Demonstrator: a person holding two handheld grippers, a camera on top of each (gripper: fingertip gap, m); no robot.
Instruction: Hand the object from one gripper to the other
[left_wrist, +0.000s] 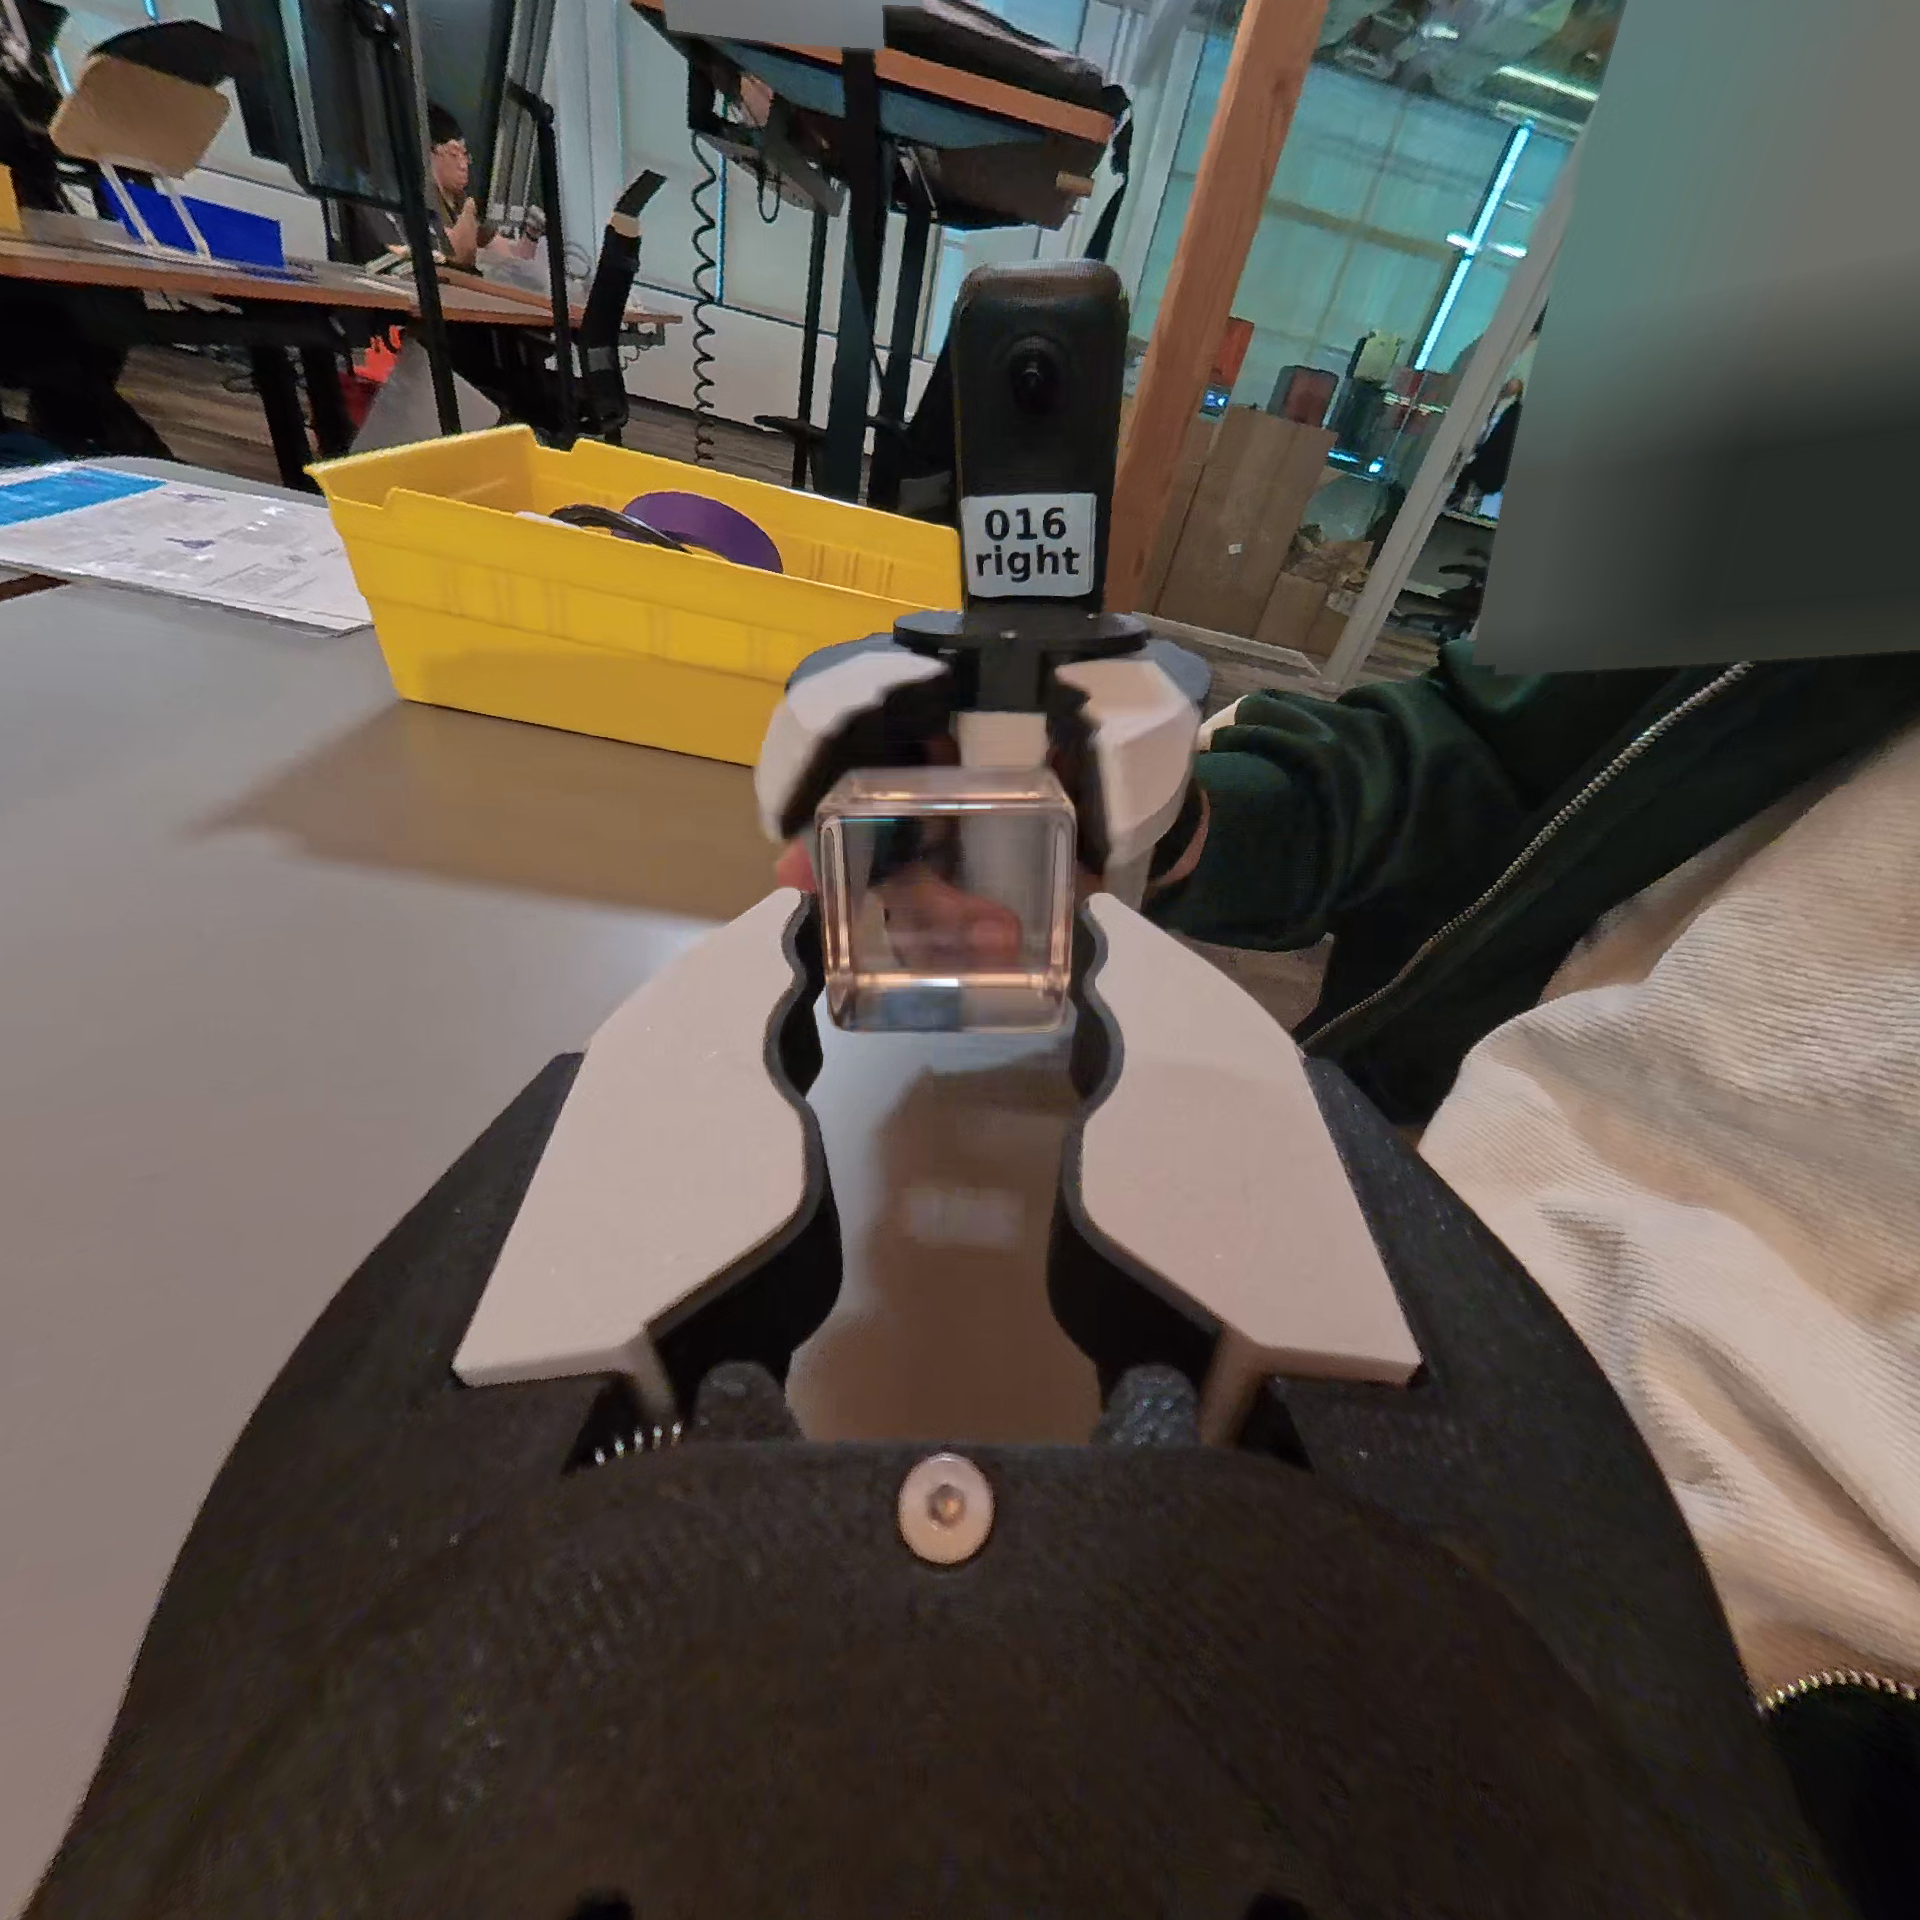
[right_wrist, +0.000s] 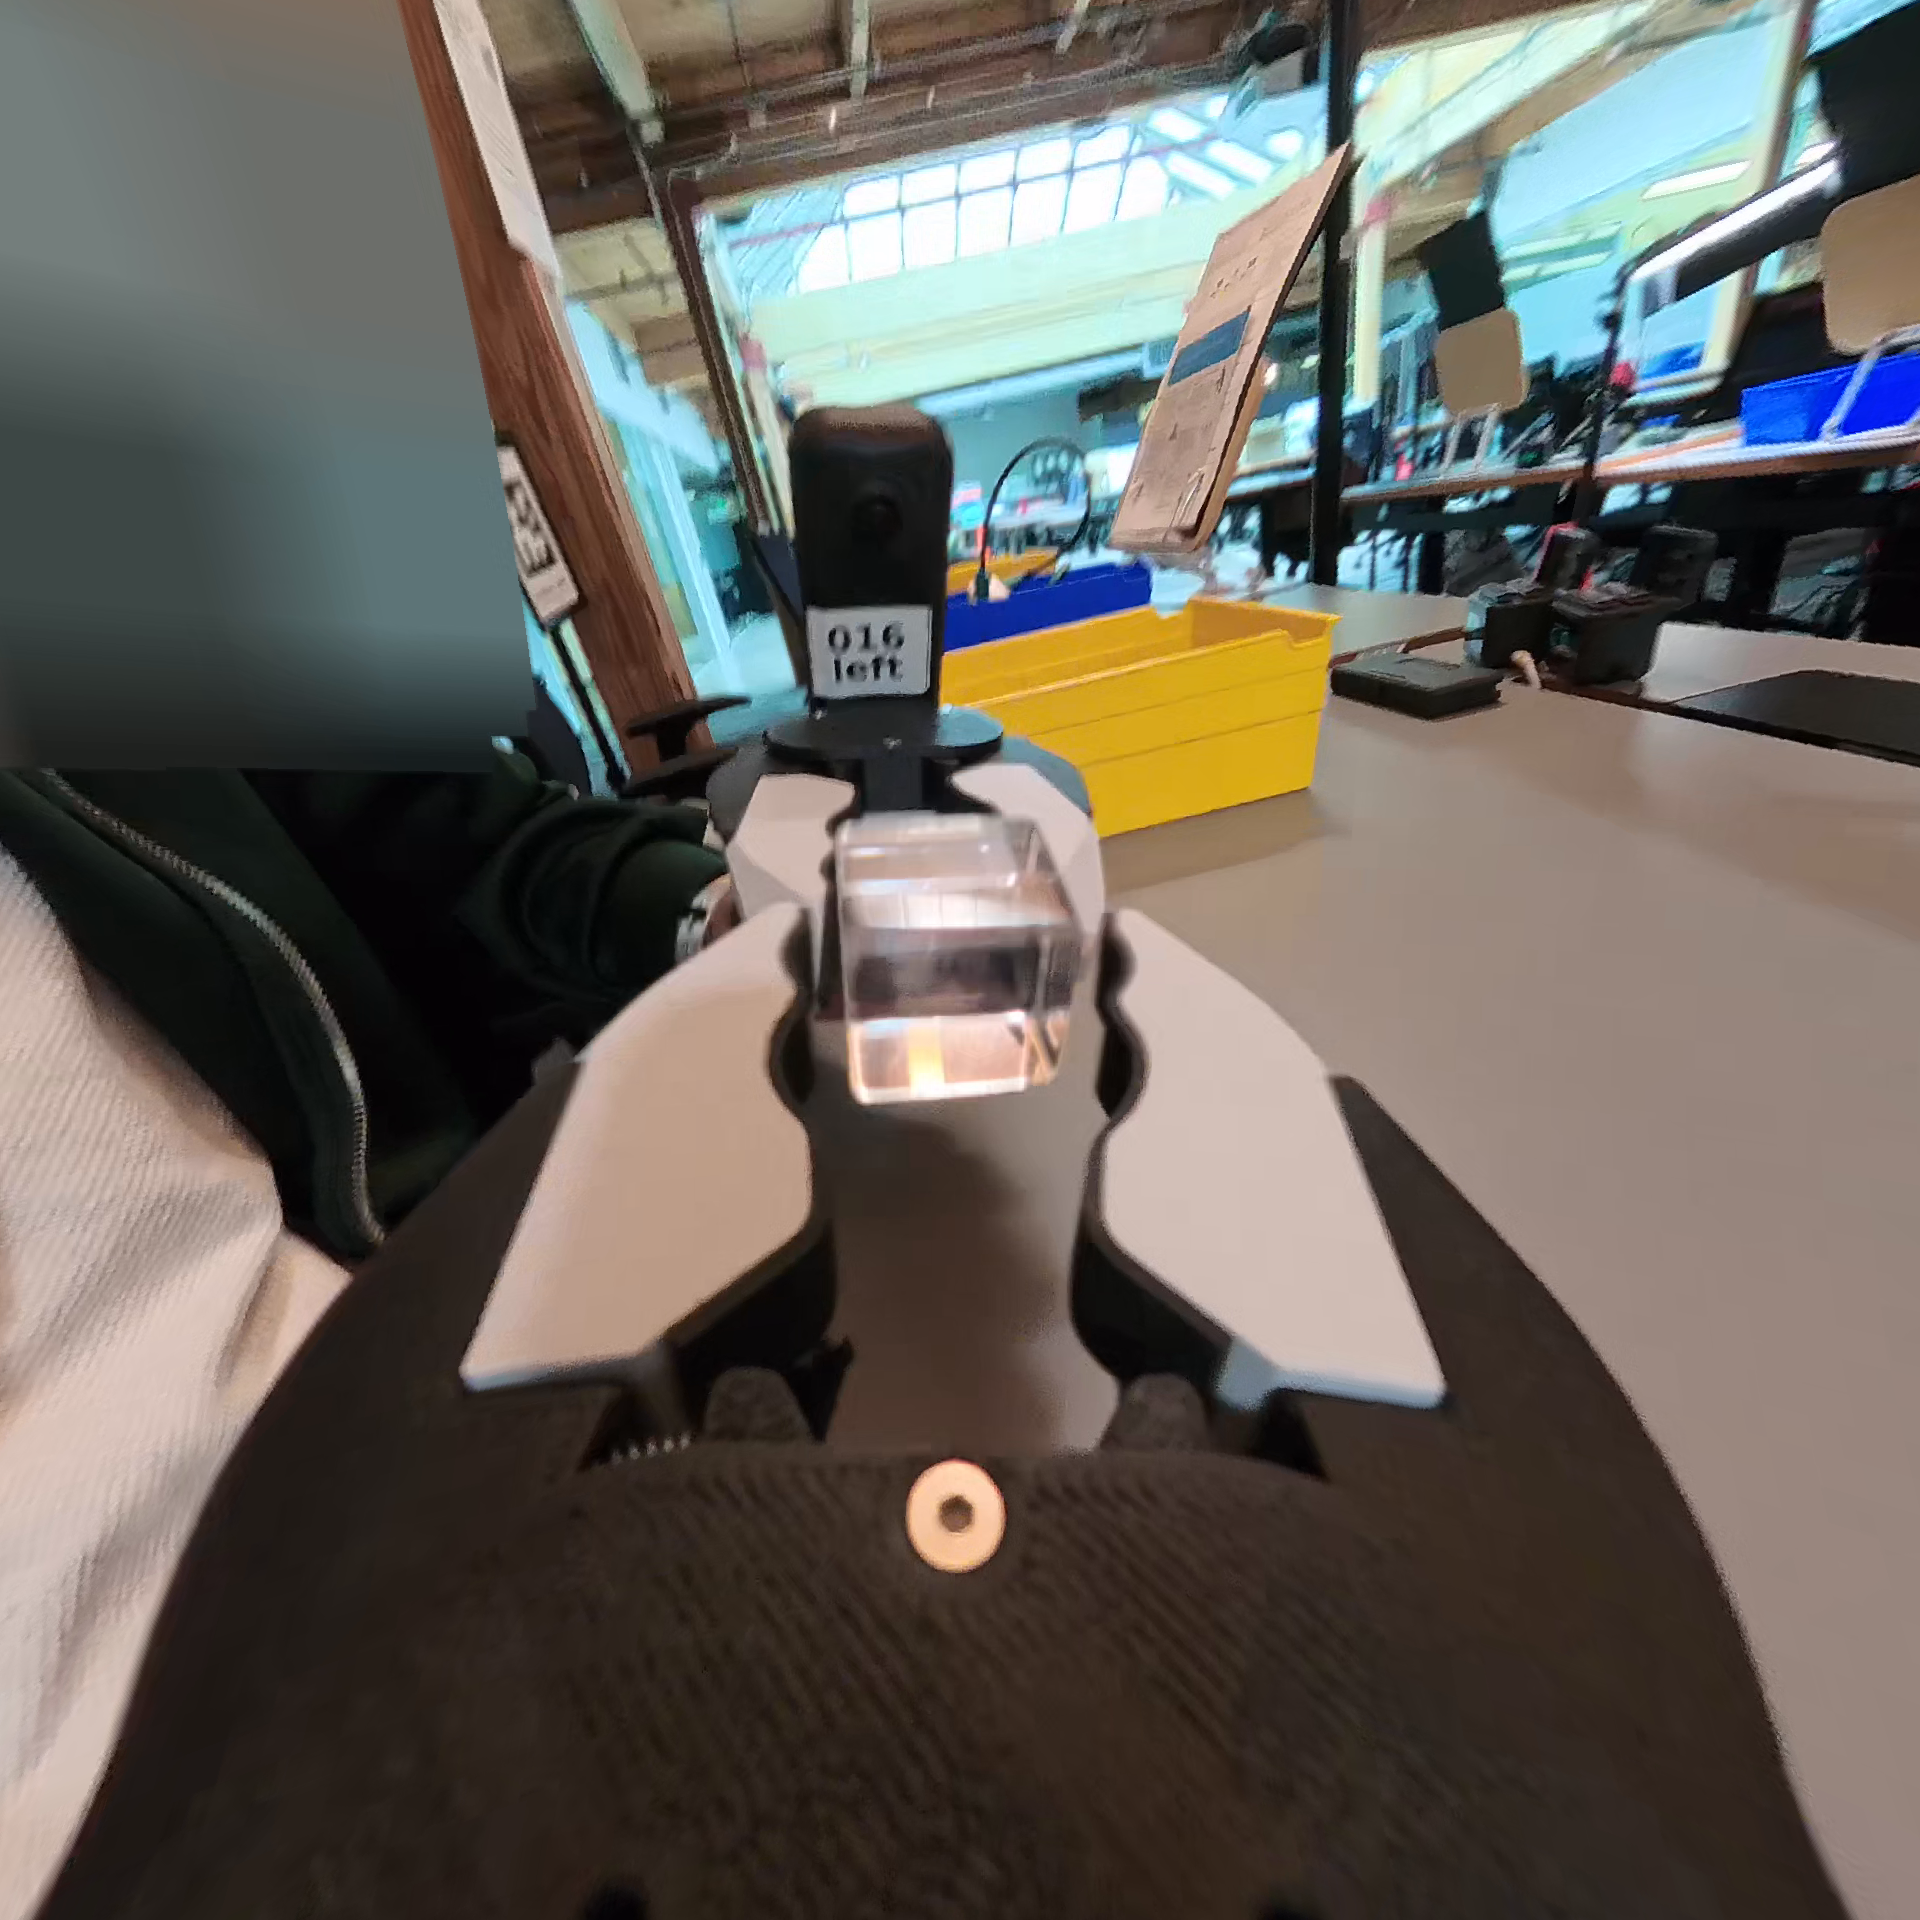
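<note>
A clear cube (left_wrist: 945, 914) is held in the air above the grey table (left_wrist: 312, 935). My left gripper (left_wrist: 940, 935) is shut on it, with both fingertips pressed against its sides. My right gripper (right_wrist: 956, 966) faces the left one head-on. Its jaws stand on either side of the same cube (right_wrist: 951, 977) with a thin gap showing at each side, so it looks open around it. The right gripper (left_wrist: 977, 790) also shows behind the cube in the left wrist view, and the left gripper (right_wrist: 914, 842) shows behind it in the right wrist view.
A yellow bin (left_wrist: 623, 592) holding a purple item stands on the table behind the grippers; it also shows in the right wrist view (right_wrist: 1153, 707). Papers (left_wrist: 177, 540) lie at the far left. Black devices (right_wrist: 1538, 644) sit at the table's far right. A person's sleeves are close beside both grippers.
</note>
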